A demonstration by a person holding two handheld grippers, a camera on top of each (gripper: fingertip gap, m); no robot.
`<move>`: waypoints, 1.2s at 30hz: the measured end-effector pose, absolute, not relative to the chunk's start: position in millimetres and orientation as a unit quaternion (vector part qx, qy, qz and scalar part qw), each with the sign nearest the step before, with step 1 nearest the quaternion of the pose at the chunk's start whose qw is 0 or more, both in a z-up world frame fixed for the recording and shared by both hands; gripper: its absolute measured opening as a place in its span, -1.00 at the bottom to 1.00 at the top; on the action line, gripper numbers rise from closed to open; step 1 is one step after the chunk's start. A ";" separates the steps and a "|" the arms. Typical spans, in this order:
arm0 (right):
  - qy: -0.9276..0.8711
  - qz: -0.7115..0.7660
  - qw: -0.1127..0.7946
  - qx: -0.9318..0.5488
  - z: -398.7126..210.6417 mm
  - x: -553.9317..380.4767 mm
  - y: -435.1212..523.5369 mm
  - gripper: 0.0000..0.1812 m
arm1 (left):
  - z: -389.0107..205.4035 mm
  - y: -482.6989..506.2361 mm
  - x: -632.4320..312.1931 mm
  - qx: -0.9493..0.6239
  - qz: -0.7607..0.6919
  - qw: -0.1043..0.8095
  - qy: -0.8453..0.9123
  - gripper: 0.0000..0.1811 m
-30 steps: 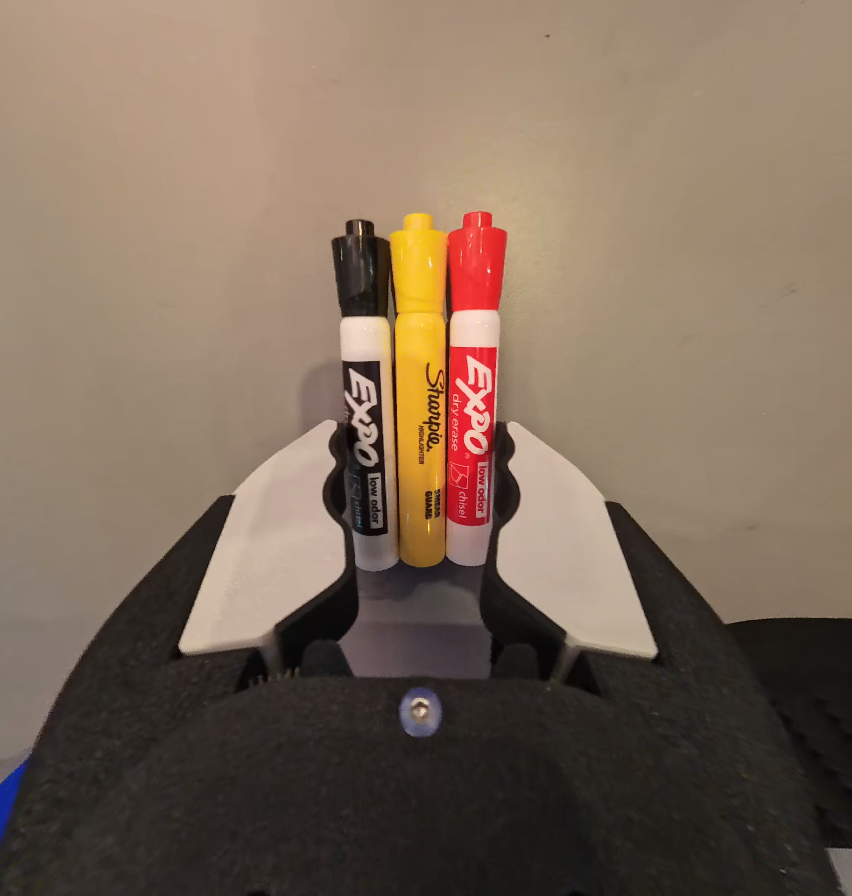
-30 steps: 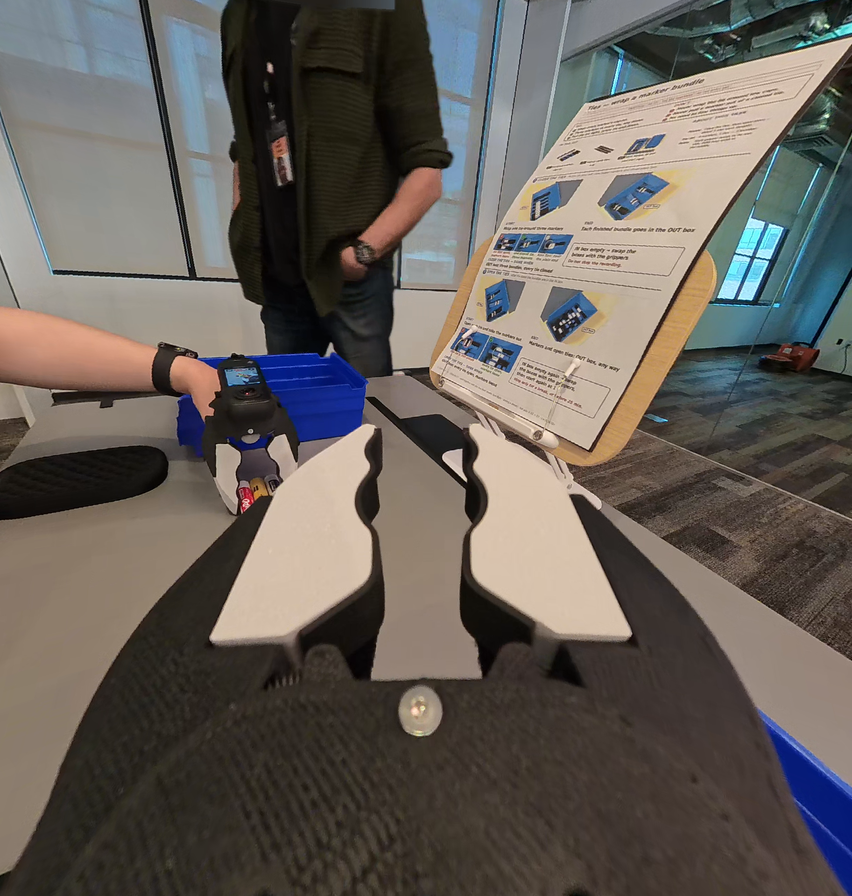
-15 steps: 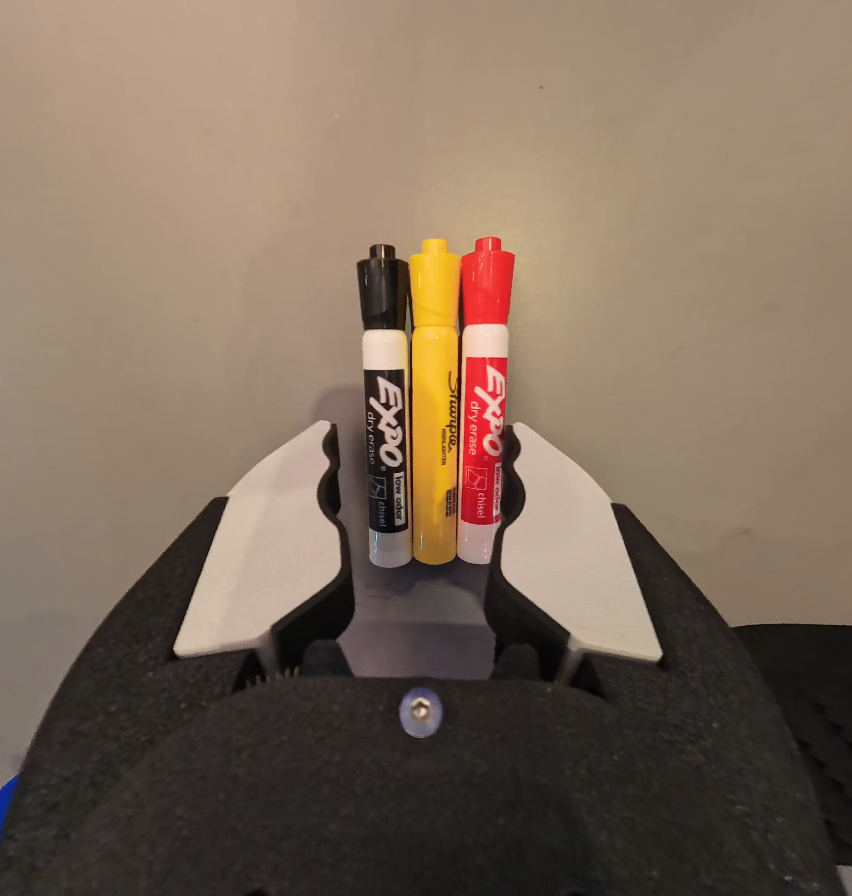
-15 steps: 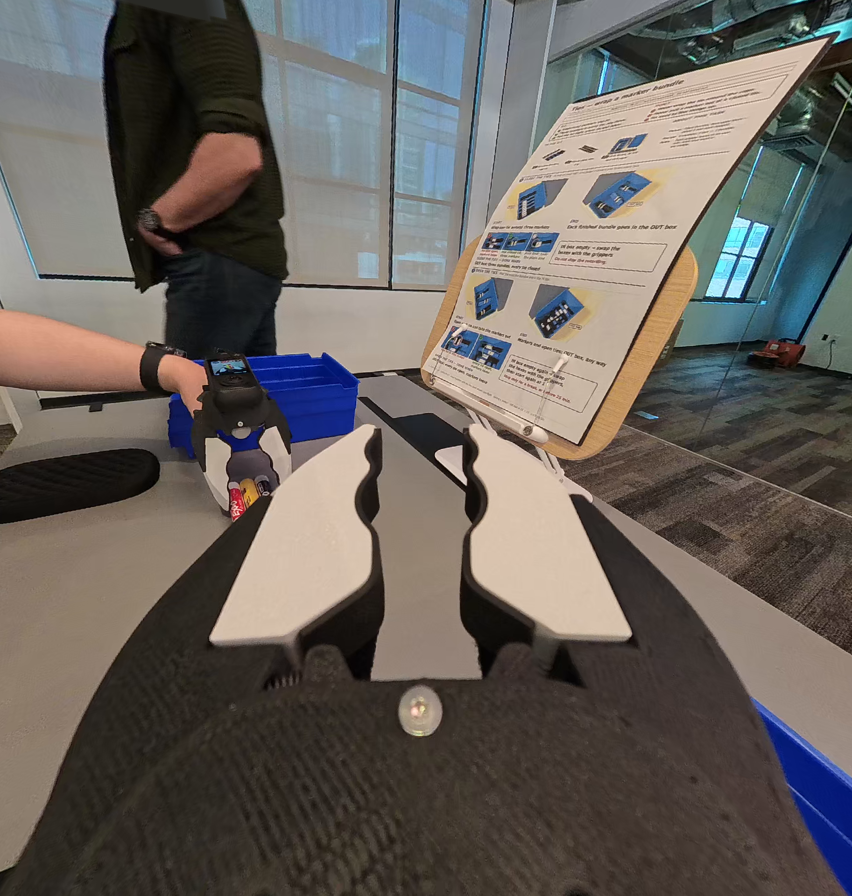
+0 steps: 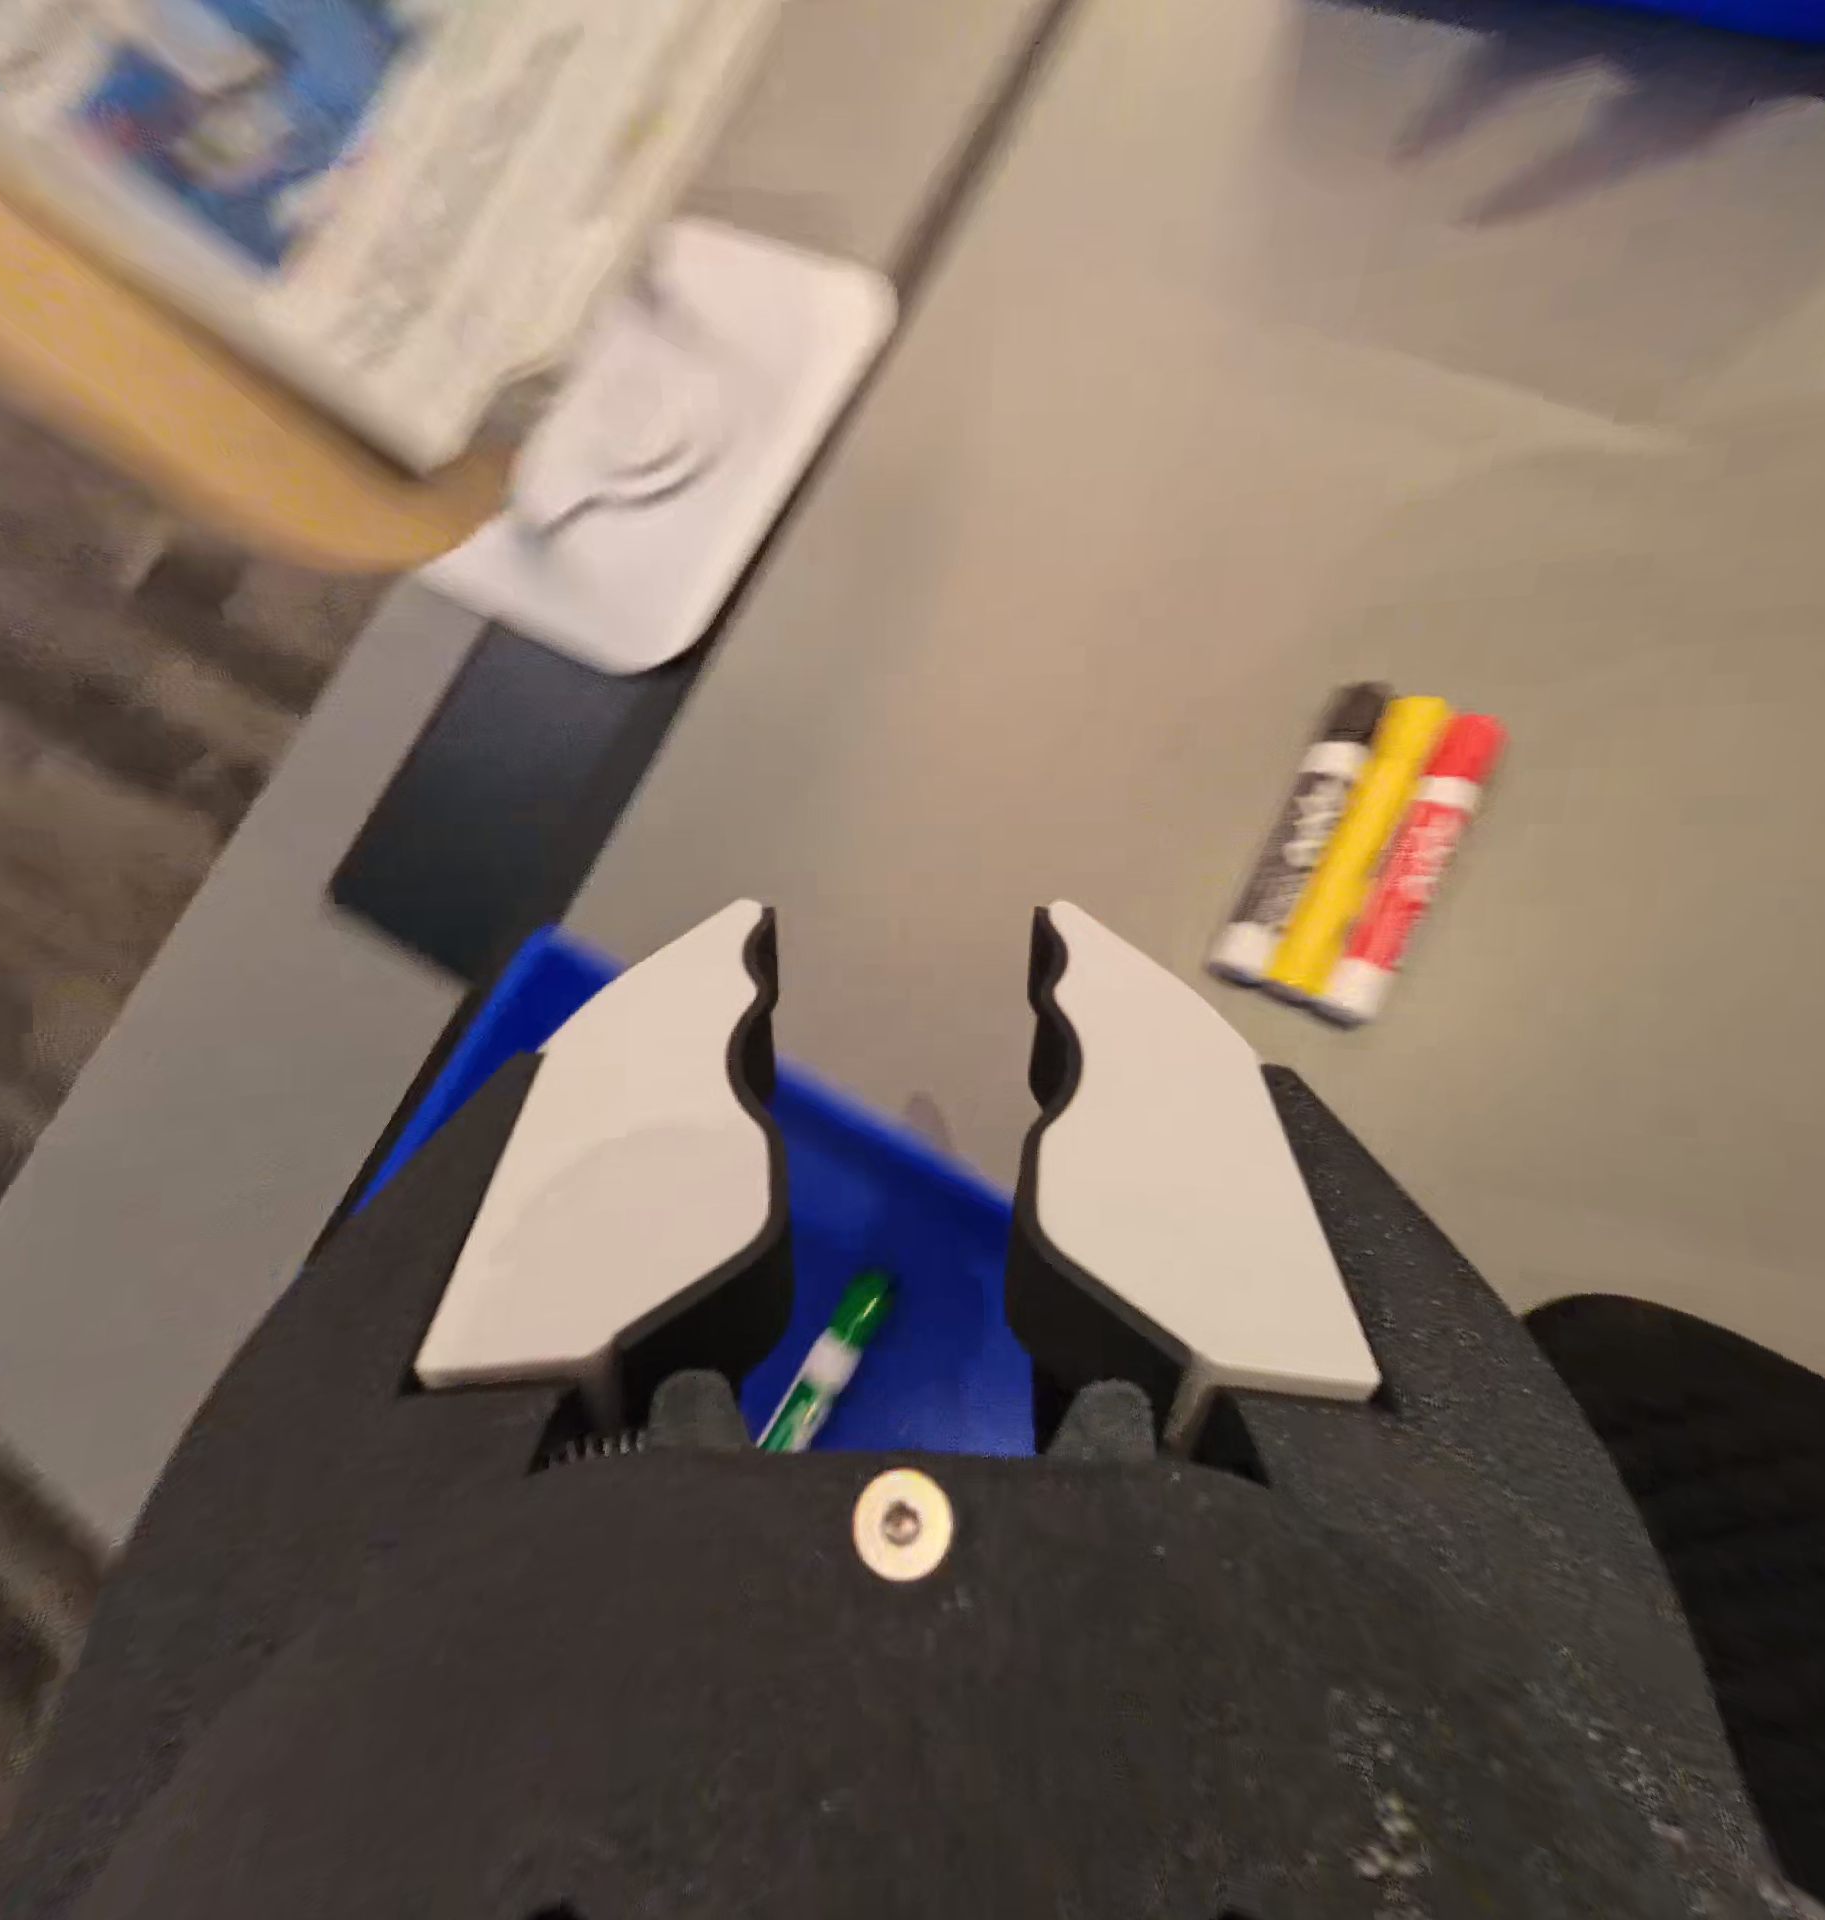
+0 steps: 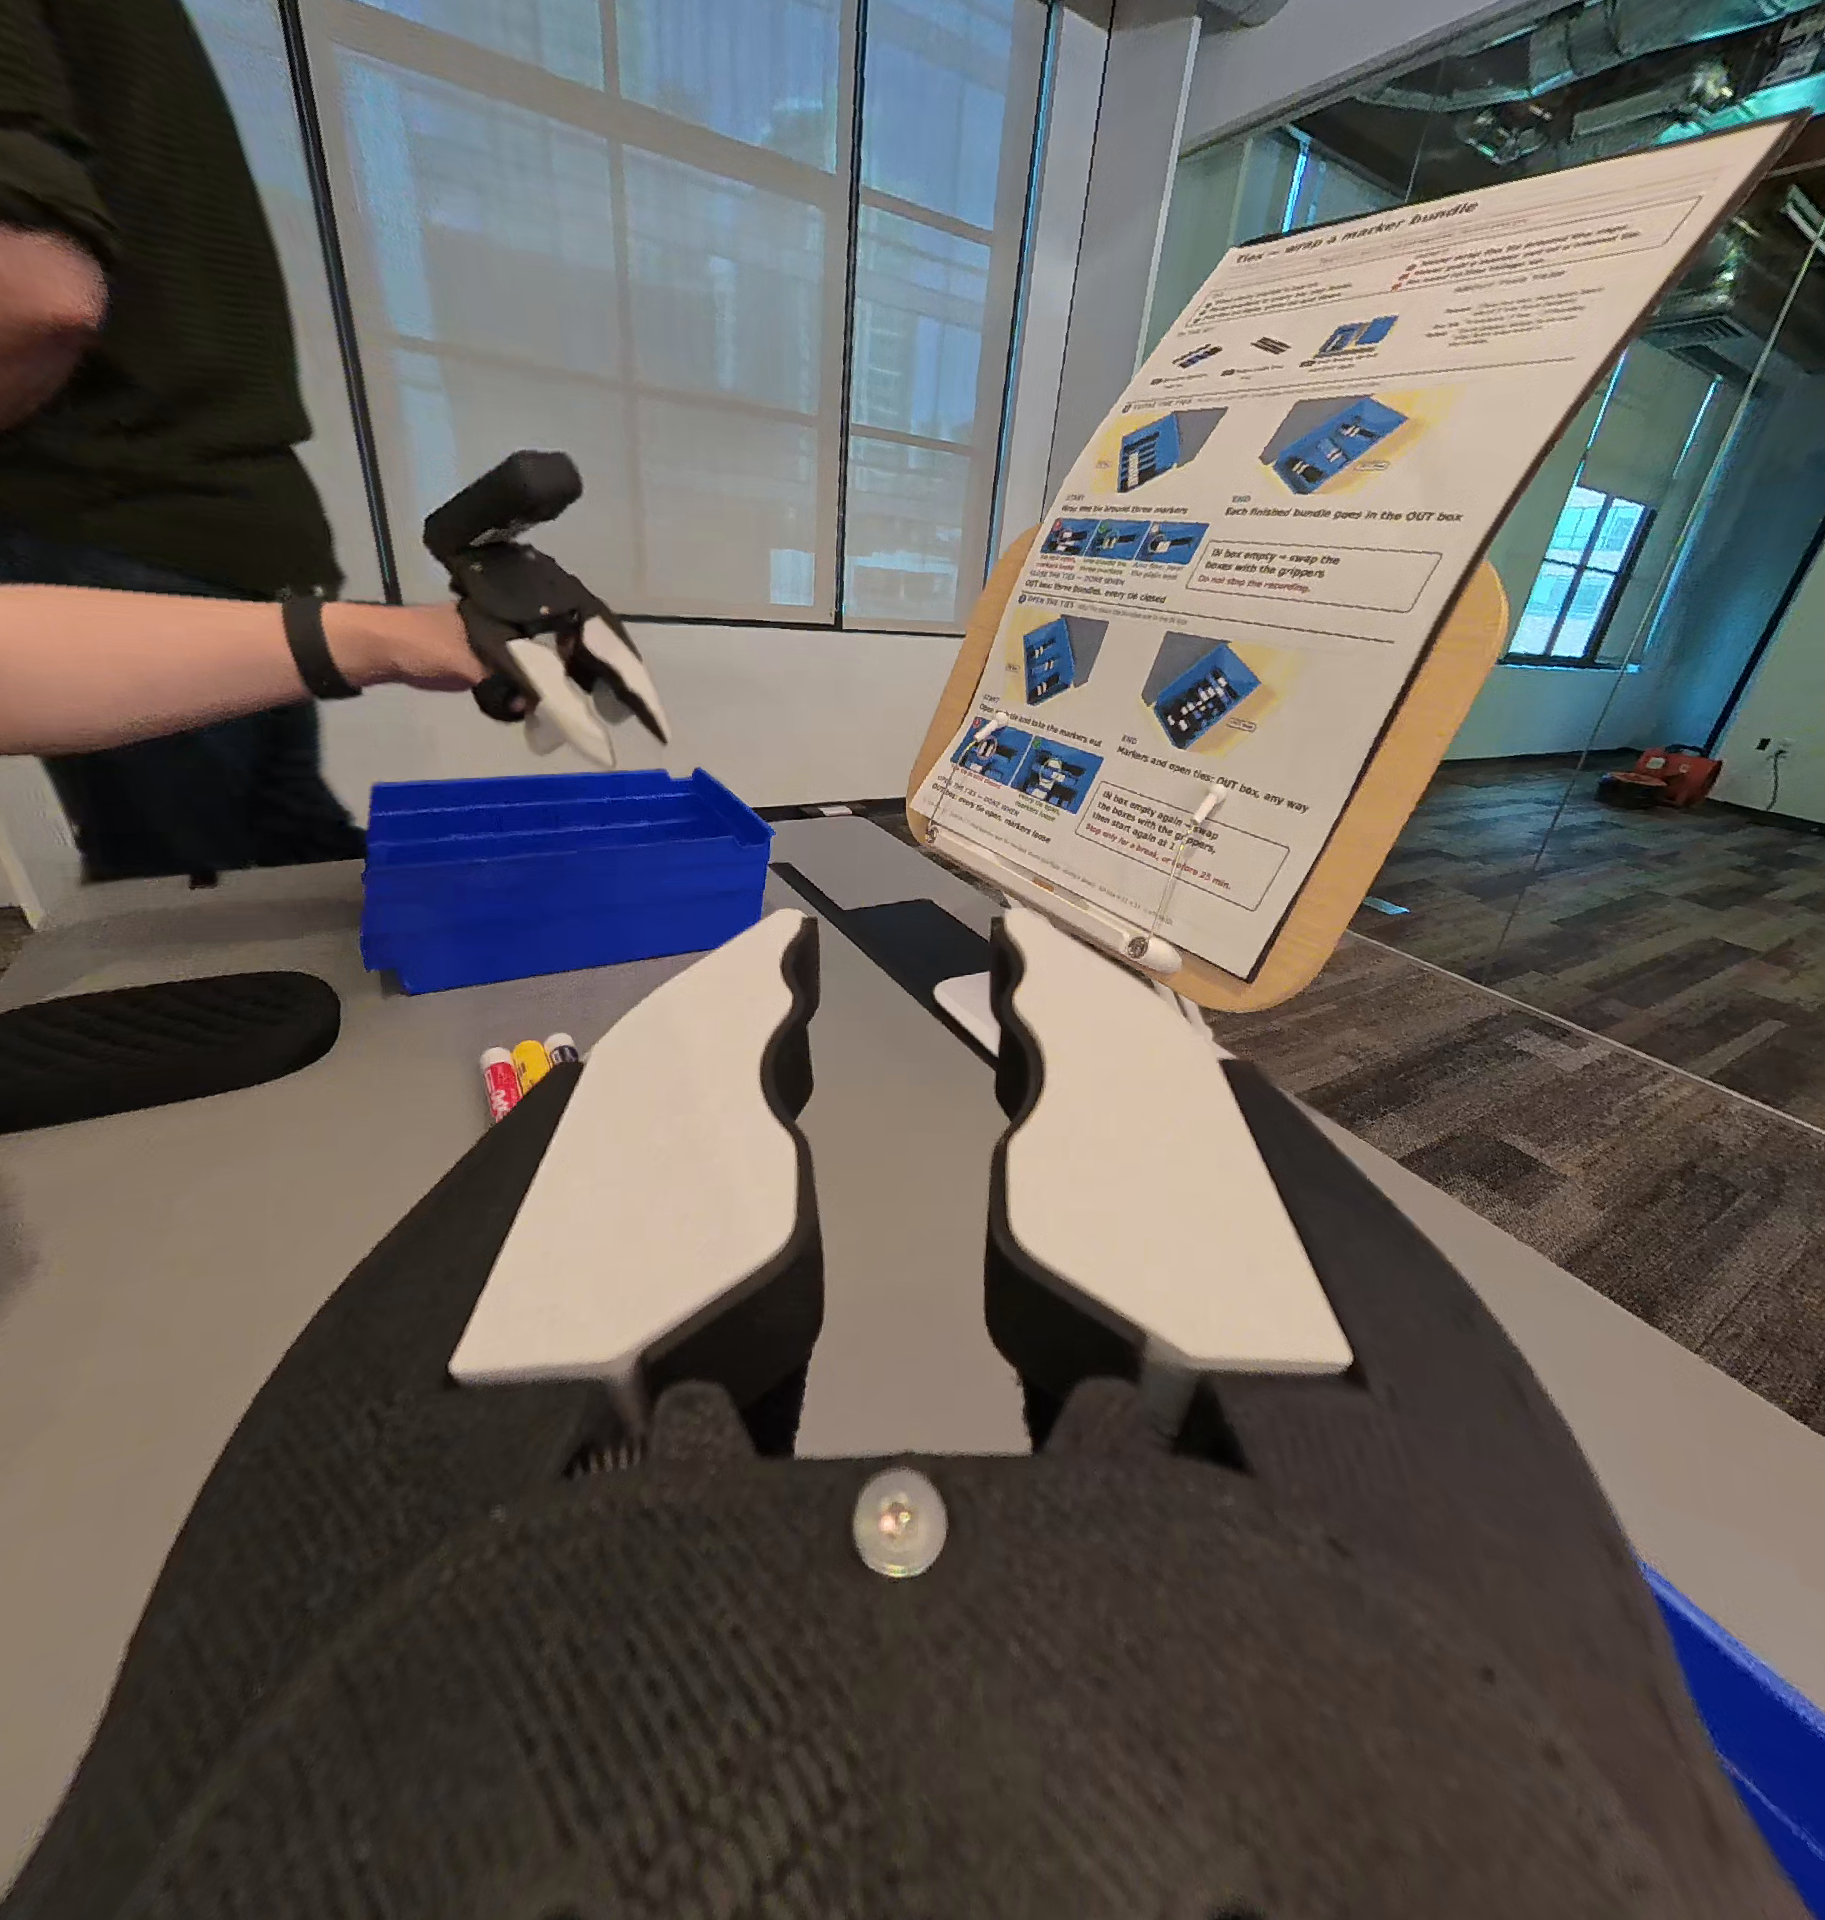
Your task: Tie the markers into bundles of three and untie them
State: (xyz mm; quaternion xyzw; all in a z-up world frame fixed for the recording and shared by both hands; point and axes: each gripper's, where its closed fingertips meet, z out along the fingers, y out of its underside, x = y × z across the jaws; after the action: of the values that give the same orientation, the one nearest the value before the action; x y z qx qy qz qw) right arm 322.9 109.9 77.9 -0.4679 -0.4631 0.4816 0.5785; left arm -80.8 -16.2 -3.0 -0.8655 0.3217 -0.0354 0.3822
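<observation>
**Three markers loose on the tabletop, both hand-held grippers empty**

- Left hand-held gripper (image 5: 903, 961): released, jaws spread wide, nothing between them. Its own view is motion-blurred. The right wrist view alone shows it from outside (image 6: 604, 717), raised in the air above the far blue bin (image 6: 560, 878), held by a hand (image 6: 425, 655) with a dark wristband.
- Right hand-held gripper (image 6: 903, 971): jaws parted, nothing held; grey tabletop (image 6: 903, 1195) shows through the gap.
- Markers: black marker (image 5: 1297, 826), yellow marker (image 5: 1355, 842) and red marker (image 5: 1412, 868) lie flat, side by side and touching, on the tabletop (image 5: 1147, 520). No tie is visible around them. In the right wrist view only their butt ends show, partly hidden behind that gripper's left finger.
- Near blue bin (image 5: 887, 1153): left wrist view only; holds a green marker (image 5: 830, 1361), seen between the left gripper's fingers.
- Instruction board (image 6: 1303, 540): sharp in the right wrist view, on a wooden stand; blurred in the left.
- Black pad (image 6: 139, 1044): right wrist view, left of the markers.
- Person in dark top (image 6: 129, 260): right wrist view, behind the tabletop.
</observation>
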 end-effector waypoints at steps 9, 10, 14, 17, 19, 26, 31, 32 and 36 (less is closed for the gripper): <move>-0.482 0.464 0.579 -0.466 82.4 311.5 103.6 -0.64 | -61.1 -26.9 -243.2 -0.949 0.056 0.247 0.188 -0.73; -0.486 0.457 0.581 -0.467 82.2 311.1 103.1 -0.64 | -72.6 -29.6 -249.2 -0.953 0.066 0.220 0.200 -0.76; -0.486 0.438 0.582 -0.483 76.7 314.6 109.2 -0.64 | -111.8 -33.6 -259.2 -0.969 0.050 0.134 0.200 -0.79; -0.473 0.439 0.583 -0.492 73.9 320.2 116.1 -0.64 | -126.1 -26.7 -264.2 -0.972 0.054 0.109 0.201 -0.82; -0.468 0.439 0.582 -0.500 69.7 322.9 120.5 -0.64 | -131.0 -19.6 -258.7 -0.960 0.060 0.115 0.250 -0.82; -0.470 0.431 0.568 -0.520 55.3 321.4 127.7 -0.64 | -143.8 -7.7 -250.4 -0.894 0.116 0.142 0.409 -0.86; -0.467 0.436 0.569 -0.517 56.6 322.7 126.4 -0.64 | -151.0 -2.3 -254.5 -0.894 0.105 0.134 0.414 -0.83; -0.467 0.435 0.569 -0.518 56.0 323.2 127.0 -0.64 | -151.6 -1.4 -254.1 -0.890 0.108 0.135 0.422 -0.83; -0.466 0.432 0.567 -0.523 53.0 324.8 129.5 -0.64 | -150.0 2.9 -249.6 -0.873 0.120 0.143 0.450 -0.85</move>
State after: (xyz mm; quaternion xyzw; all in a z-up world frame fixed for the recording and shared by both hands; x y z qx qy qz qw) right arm 324.8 129.5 53.0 -0.5234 -0.4664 0.4323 0.5671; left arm -249.6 2.9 -150.0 -0.8734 0.4499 0.1198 0.1427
